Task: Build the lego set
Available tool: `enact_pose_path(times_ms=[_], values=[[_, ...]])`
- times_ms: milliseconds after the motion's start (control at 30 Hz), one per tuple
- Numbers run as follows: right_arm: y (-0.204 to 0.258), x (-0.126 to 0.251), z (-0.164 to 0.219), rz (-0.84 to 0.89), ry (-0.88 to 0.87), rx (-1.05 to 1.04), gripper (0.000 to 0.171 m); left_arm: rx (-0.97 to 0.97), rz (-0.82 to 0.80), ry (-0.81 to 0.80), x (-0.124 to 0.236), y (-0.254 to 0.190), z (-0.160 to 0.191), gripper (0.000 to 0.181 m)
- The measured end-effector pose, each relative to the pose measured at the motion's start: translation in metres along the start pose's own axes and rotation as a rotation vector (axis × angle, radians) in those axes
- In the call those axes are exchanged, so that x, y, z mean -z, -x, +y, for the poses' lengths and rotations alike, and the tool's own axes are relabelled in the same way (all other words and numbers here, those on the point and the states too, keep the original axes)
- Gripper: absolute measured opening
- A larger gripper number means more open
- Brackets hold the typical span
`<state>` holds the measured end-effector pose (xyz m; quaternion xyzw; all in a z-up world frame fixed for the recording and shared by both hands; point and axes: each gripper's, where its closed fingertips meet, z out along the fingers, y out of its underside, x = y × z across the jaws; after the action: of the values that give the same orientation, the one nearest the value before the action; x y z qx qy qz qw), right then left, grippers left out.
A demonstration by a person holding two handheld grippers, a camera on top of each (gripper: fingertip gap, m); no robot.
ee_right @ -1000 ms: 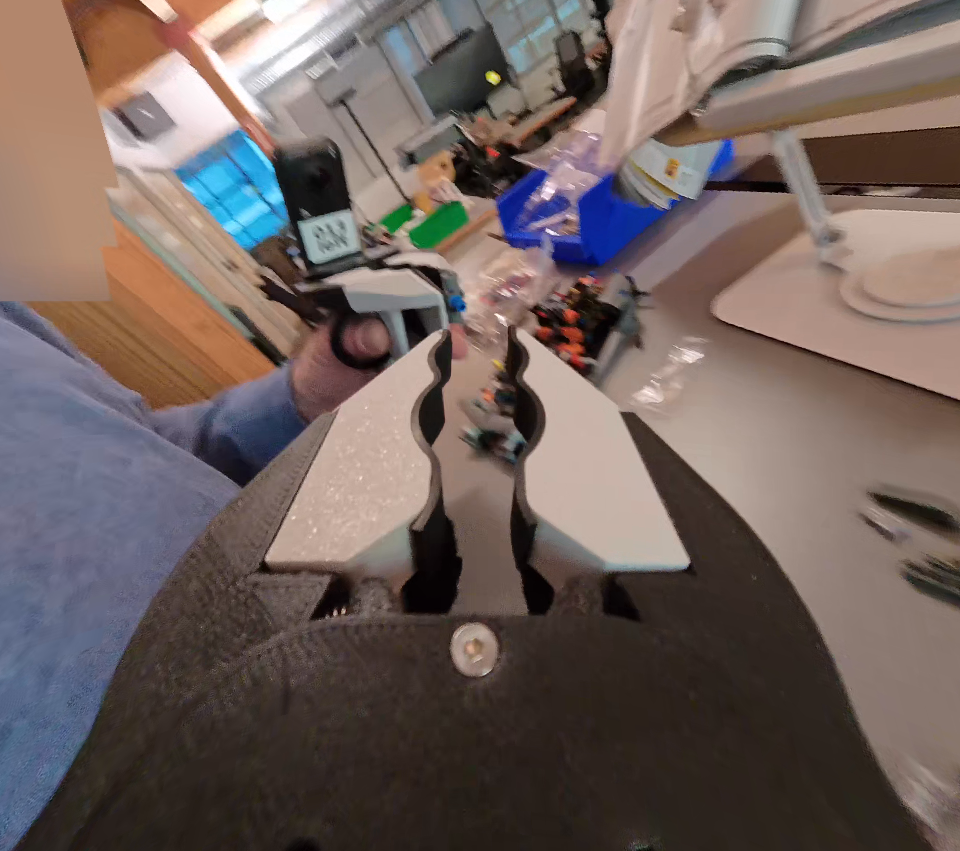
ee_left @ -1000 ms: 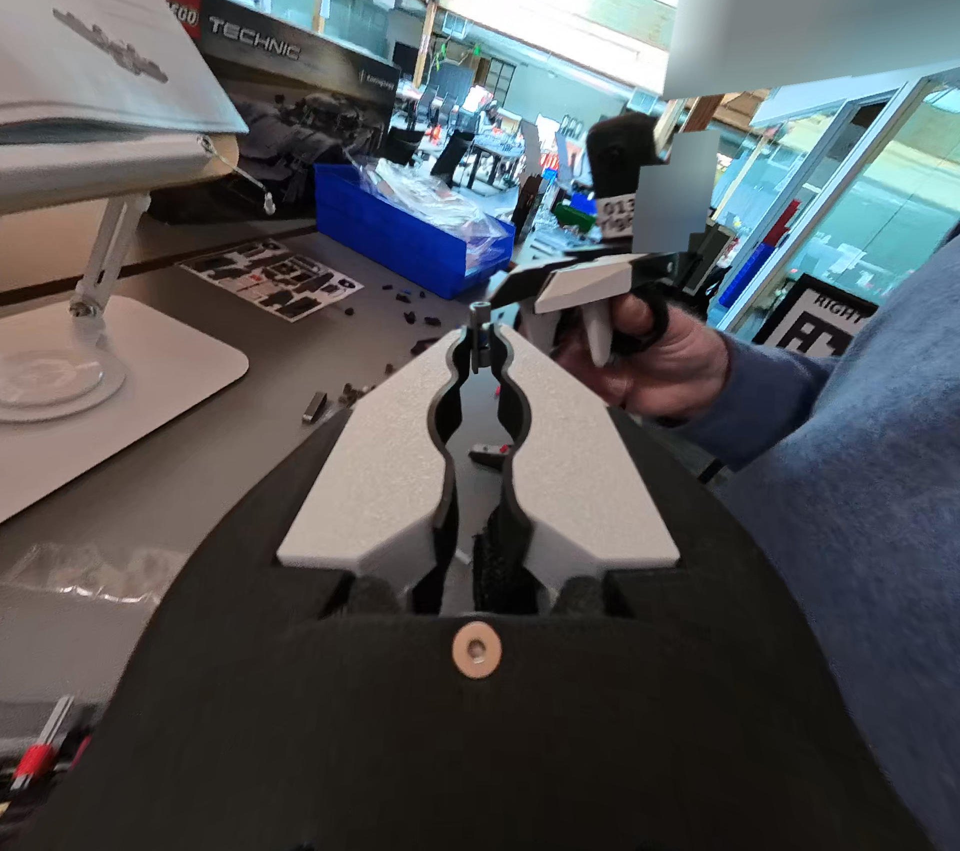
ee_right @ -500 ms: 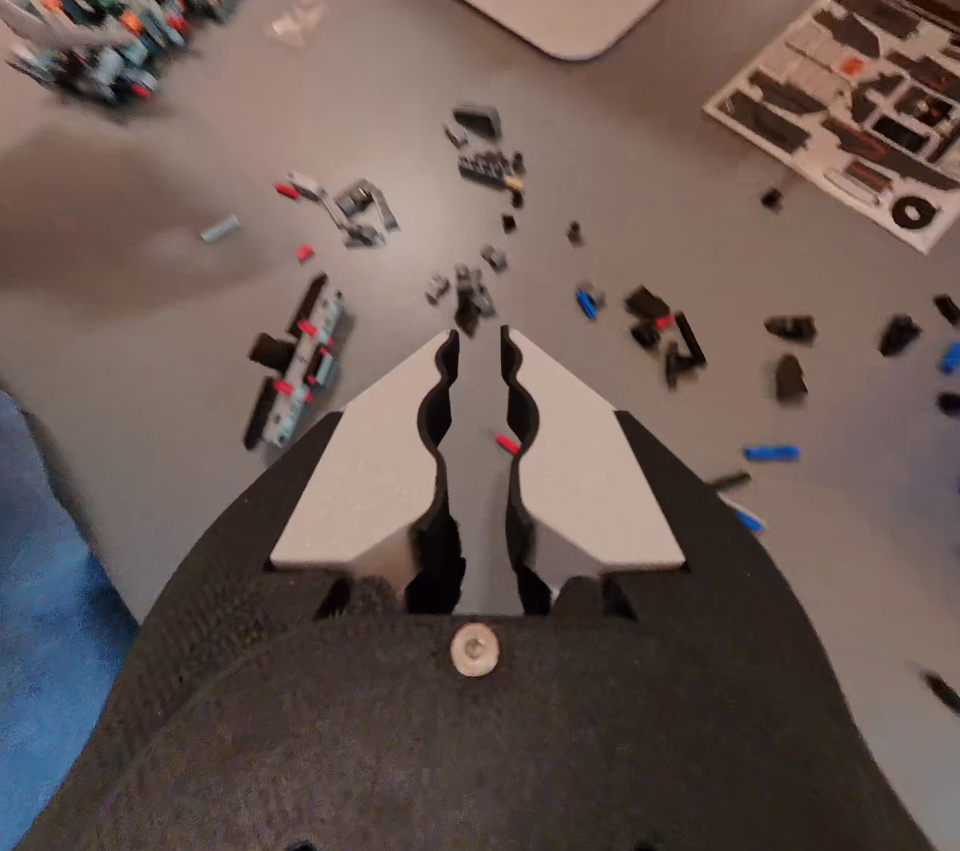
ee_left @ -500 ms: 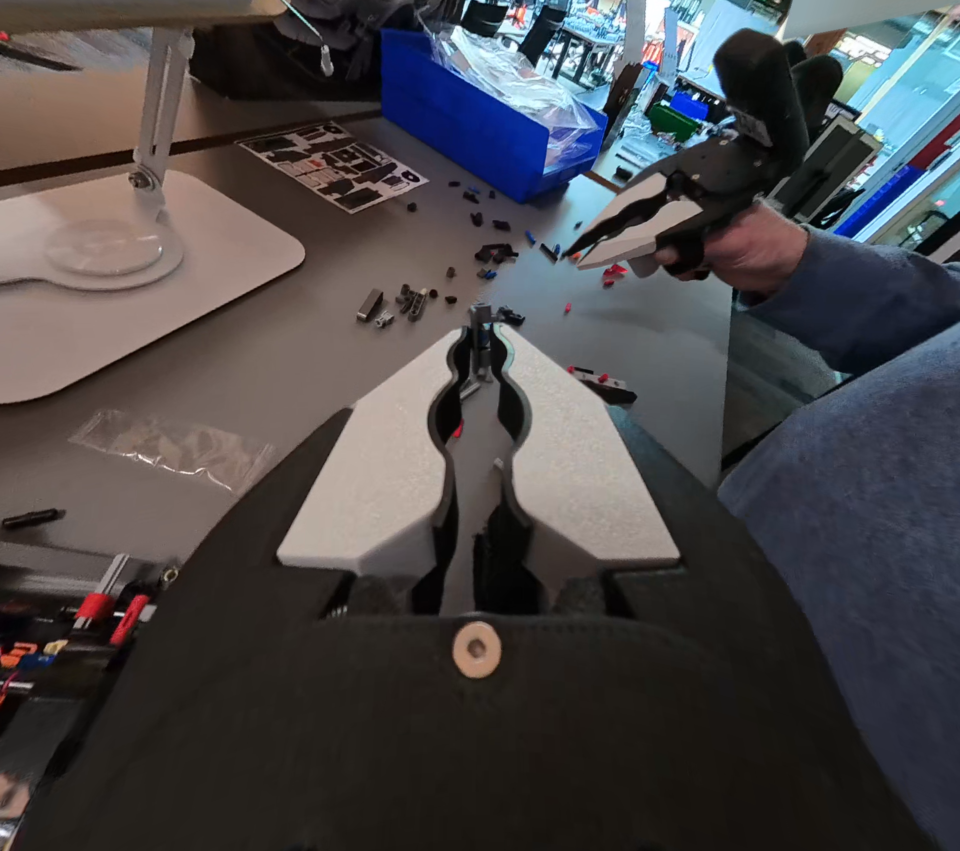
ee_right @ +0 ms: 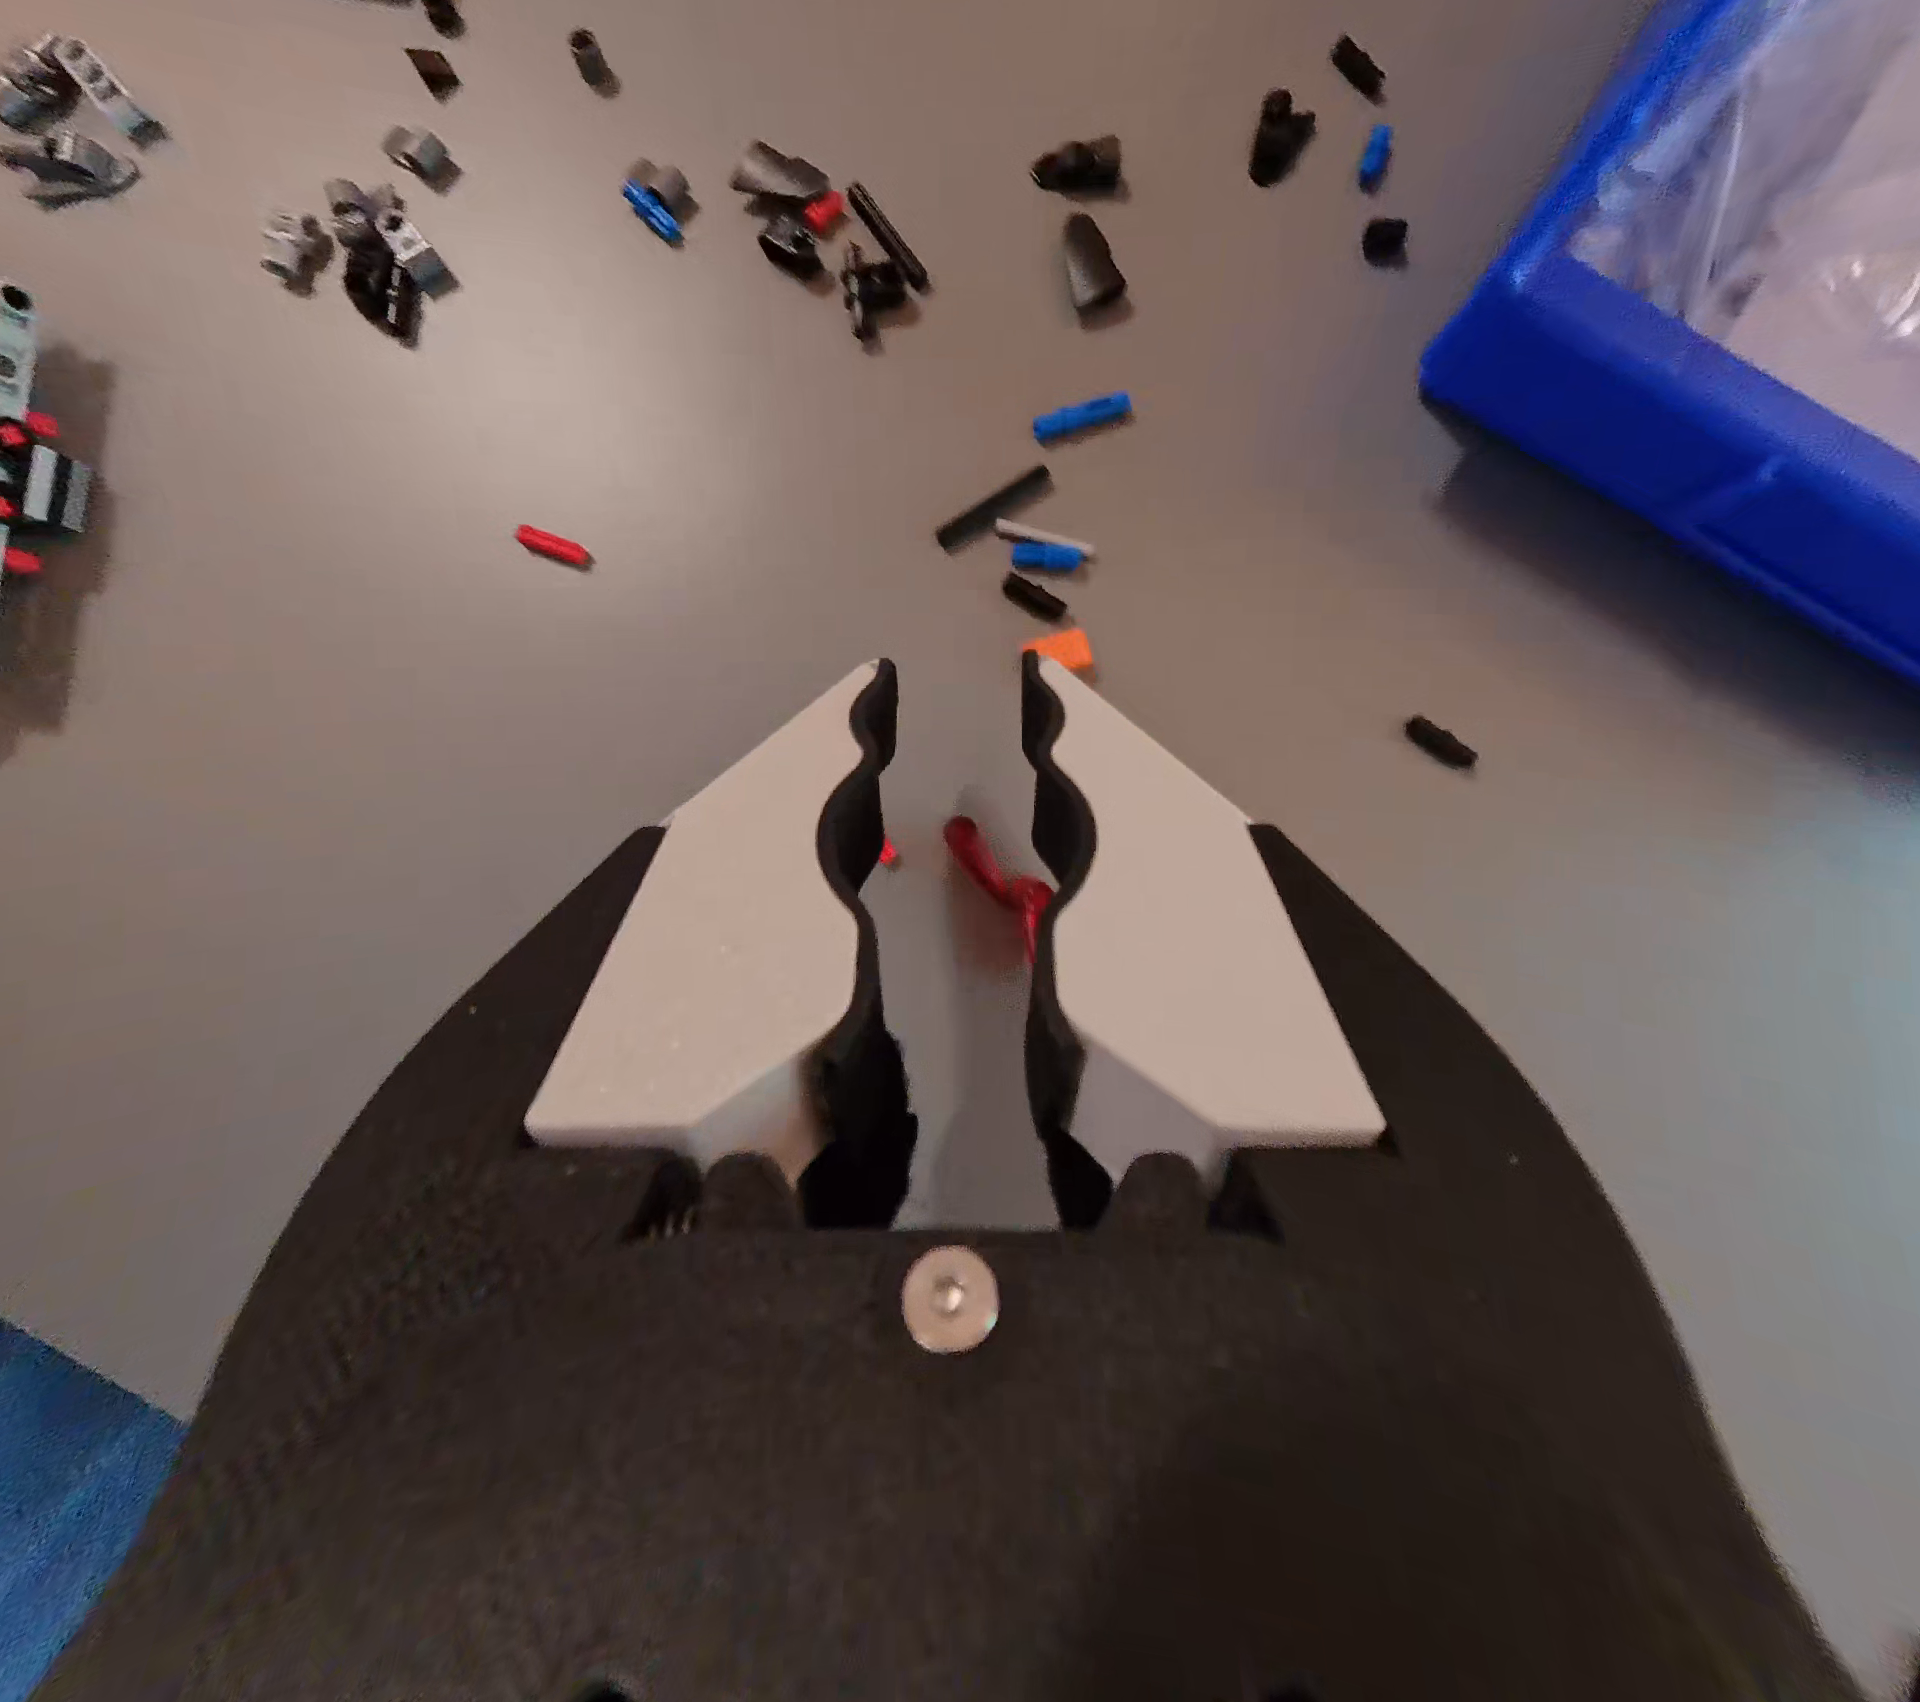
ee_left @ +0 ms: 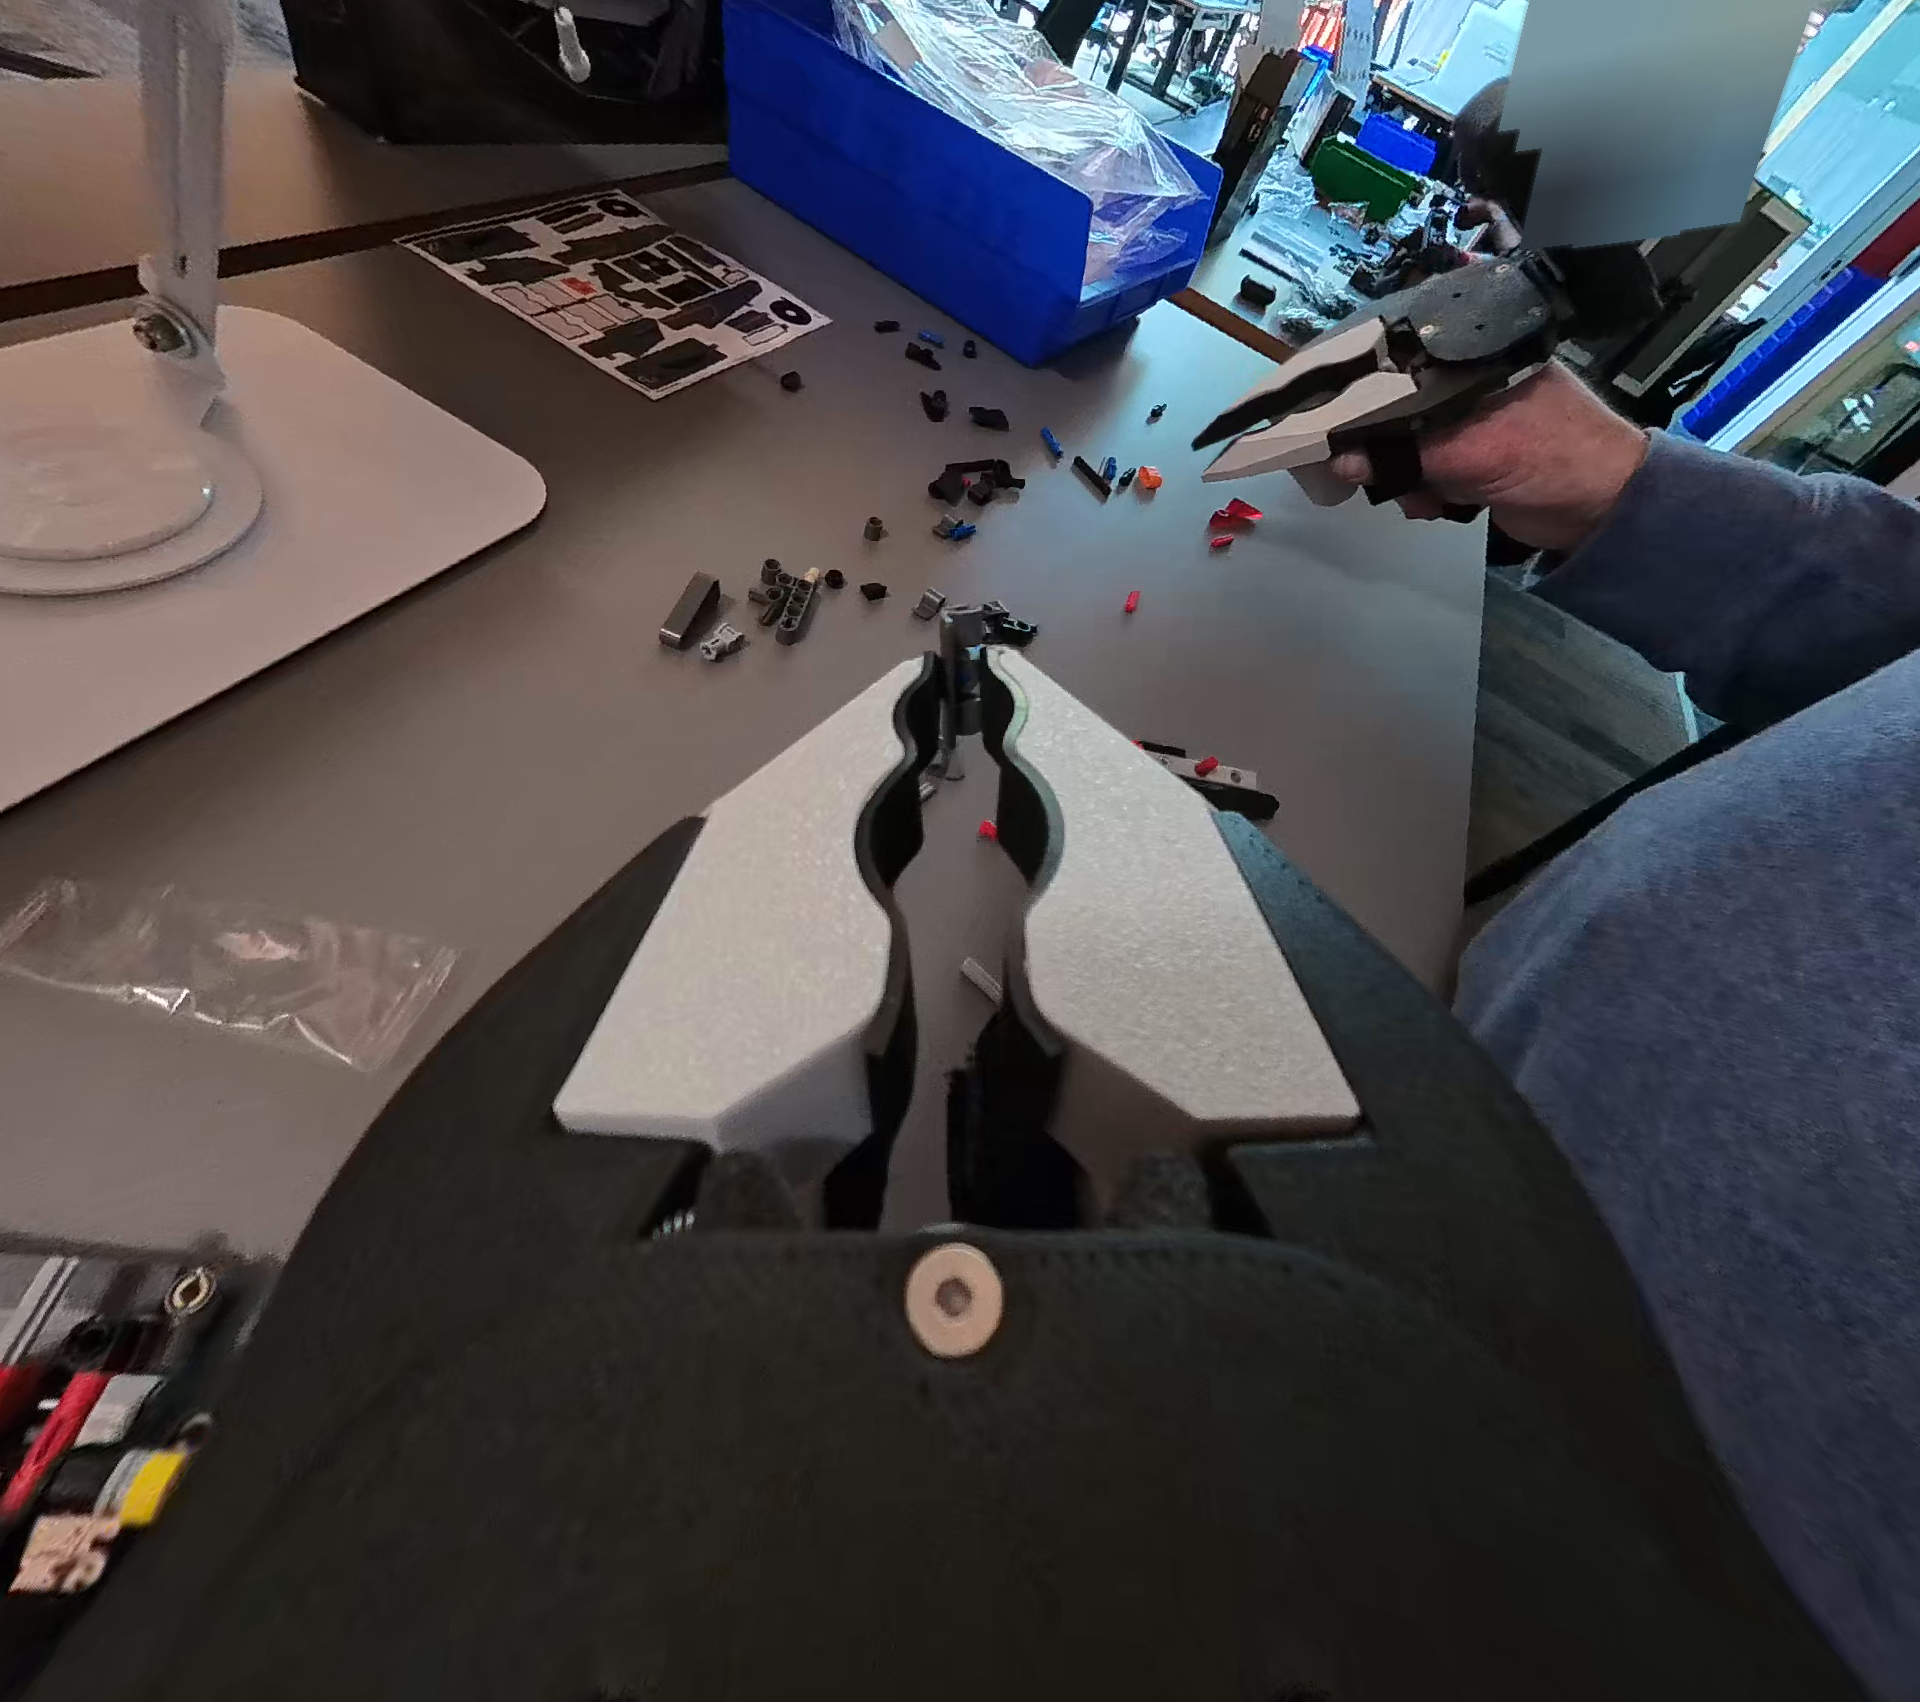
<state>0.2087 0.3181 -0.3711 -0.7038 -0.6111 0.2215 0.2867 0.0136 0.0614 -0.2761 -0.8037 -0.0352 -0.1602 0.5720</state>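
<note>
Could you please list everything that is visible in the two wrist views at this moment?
table: one, grey, under everything.
loose lego pieces: many, mostly black, some blue, red, grey, one orange, scattered mid-table.
small grey lego piece: one, pinched at the left gripper's tips.
sticker sheet: one, white with black shapes, beside the bin.
blue bin: one, holding clear plastic bags, far edge.
white stand: one, flat base on the left.
clear bag: one, empty-looking, near left.
left gripper: white fingers, shut on the grey piece.
right gripper: open, above the red and orange pieces.
hand: one, blue sleeve, holding the right gripper.
</note>
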Motion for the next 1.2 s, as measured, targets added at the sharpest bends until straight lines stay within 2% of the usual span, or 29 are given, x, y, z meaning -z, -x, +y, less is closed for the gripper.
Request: enact_pose_path(times_ms=[467,733,967,1067,1200], values=[[-0.013,0.016,0.045,-0.053,0.084,0.014,0.018,-0.008,-0.034,0.020,-0.006,0.003,0.000,0.005],[-0.012,0.015,0.029,-0.005,0.035,0.073,0.018,-0.087,-0.126,0.084,-0.002,0.009,0.012,0.005],[-0.015,0.012,0.025,-0.010,0.045,0.074,0.024,-0.114,-0.192,0.140,0.010,0.012,0.032,0.005],[0.012,0.008,0.004,-0.064,0.025,0.178,0.016,-0.097,-0.204,0.145,0.015,0.013,0.039,0.006],[0.101,-0.002,-0.050,-0.302,-0.078,0.256,0.012,-0.092,-0.209,0.149,0.017,0.013,0.044,0.006]])
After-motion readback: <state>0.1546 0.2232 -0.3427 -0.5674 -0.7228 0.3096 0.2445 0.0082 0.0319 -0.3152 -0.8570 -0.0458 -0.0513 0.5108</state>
